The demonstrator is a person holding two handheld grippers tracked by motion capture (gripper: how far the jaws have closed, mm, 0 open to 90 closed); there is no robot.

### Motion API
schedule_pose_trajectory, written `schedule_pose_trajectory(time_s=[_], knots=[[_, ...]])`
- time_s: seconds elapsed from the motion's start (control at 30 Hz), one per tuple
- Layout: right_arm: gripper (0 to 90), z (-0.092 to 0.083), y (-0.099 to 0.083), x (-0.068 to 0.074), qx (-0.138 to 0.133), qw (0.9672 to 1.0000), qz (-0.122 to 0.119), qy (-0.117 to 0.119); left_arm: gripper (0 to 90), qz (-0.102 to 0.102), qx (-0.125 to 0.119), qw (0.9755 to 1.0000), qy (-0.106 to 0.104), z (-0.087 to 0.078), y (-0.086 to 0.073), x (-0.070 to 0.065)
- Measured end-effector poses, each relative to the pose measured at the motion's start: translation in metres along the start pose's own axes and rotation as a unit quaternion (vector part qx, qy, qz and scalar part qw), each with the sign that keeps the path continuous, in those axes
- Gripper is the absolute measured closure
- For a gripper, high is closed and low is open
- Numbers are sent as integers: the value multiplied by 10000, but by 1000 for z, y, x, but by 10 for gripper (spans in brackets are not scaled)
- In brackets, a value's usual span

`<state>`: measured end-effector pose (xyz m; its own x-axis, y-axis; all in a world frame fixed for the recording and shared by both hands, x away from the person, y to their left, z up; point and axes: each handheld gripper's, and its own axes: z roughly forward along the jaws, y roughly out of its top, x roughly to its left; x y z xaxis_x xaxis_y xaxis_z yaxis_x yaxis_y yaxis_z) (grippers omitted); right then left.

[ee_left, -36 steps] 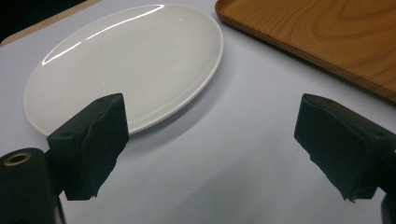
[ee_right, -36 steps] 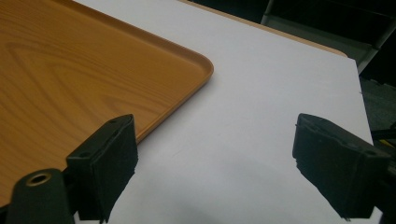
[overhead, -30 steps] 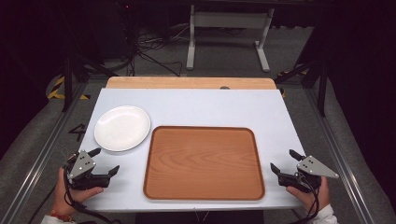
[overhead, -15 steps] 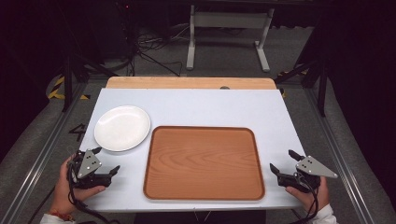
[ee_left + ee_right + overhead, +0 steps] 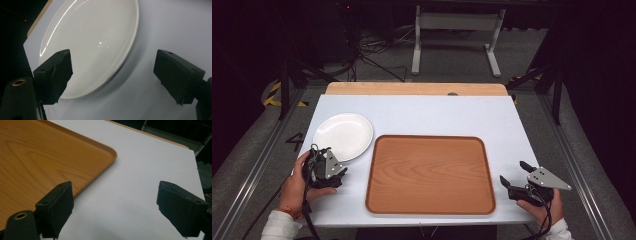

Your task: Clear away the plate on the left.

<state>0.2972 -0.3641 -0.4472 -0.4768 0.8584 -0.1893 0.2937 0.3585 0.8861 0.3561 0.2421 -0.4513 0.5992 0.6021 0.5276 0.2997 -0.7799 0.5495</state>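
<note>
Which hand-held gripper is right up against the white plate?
The left hand-held gripper, open-jawed at the white plate's near rim; the right one sits beside the wooden tray.

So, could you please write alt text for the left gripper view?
The left gripper, jaws wide open, points at the near rim of an empty white plate lying on a pale table. Nothing is between the jaws.

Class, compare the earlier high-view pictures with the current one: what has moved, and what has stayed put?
The left gripper has moved forward and inward toward the white plate, its jaws open near the plate's rim, gripping nothing. The right gripper, the plate and the wooden tray stayed where they were.
</note>
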Motion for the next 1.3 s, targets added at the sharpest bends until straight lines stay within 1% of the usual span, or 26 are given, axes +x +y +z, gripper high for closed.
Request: schedule_pose_trajectory(time_s=[0.03,0.13,0.23,0.3,0.33,0.37,0.4,0.43,0.5,0.53,0.6,0.63,0.7,0.73,0.77,0.8,0.83,0.93,0.97,1.0,1.07,1.13,1.17,1.2,1.23,1.3], knots=[[147,0,0,0,7,10000,-8,2,176,51,134,9998,111,5,2,1],[147,0,0,0,22,10000,-22,-4,187,67,144,9998,134,8,4,2],[147,1,0,0,25,10000,-23,-1,224,283,291,9987,297,12,7,2],[147,1,-1,0,36,10000,-37,9,237,334,345,9985,244,15,9,2],[147,1,-1,0,36,10000,-39,10,242,402,378,9981,276,16,10,1],[147,1,-1,0,40,10000,-35,6,247,548,444,9969,339,18,13,0],[147,1,-1,0,38,10000,-32,3,250,615,480,9962,380,19,14,-1],[147,1,-1,0,37,10000,-27,3,252,711,552,9946,507,21,16,-4],[147,1,-1,0,39,10000,-31,1,268,945,642,9912,674,24,20,-7],[147,1,-1,0,38,10000,-41,2,276,1014,661,9899,733,25,21,-9],[147,1,-1,0,45,10000,-37,-3,287,1239,728,9856,887,27,25,-13],[147,1,-1,0,47,10000,-28,-1,297,1282,724,9850,905,28,25,-14],[147,1,-1,0,41,10000,-29,0,301,1278,753,9847,915,28,26,-15],[147,1,-1,0,42,10000,-38,7,333,1274,784,9855,803,27,26,-15],[146,1,-1,0,39,10000,-50,12,393,1295,777,9860,704,27,25,-15],[146,1,-1,0,46,10000,-50,11,469,1389,797,9855,564,27,26,-15],[146,1,-1,0,47,10000,-54,14,533,1431,821,9849,521,27,26,-16],[146,2,-1,0,46,10000,-68,23,636,1491,855,9843,403,28,26,-17],[147,1,-2,-1,61,10000,-56,6,718,1476,841,9848,365,29,26,-17],[146,1,-2,-1,57,10000,-60,5,741,1481,869,9846,340,30,26,-17],[146,1,-2,-1,49,10000,-57,2,786,1493,876,9843,350,32,26,-18],[149,0,-2,-2,41,10000,-40,1,798,1564,902,9827,412,33,27,-18],[149,1,-2,-2,42,10000,-32,6,803,1563,881,9827,448,34,27,-19],[149,1,-2,-2,52,10000,-39,3,809,1614,885,9816,498,34,27,-19],[149,1,-2,-1,53,10000,-48,6,816,1691,917,9798,544,34,28,-20],[148,1,-2,-1,54,10000,-62,13,830,1814,883,9772,663,34,29,-21]])
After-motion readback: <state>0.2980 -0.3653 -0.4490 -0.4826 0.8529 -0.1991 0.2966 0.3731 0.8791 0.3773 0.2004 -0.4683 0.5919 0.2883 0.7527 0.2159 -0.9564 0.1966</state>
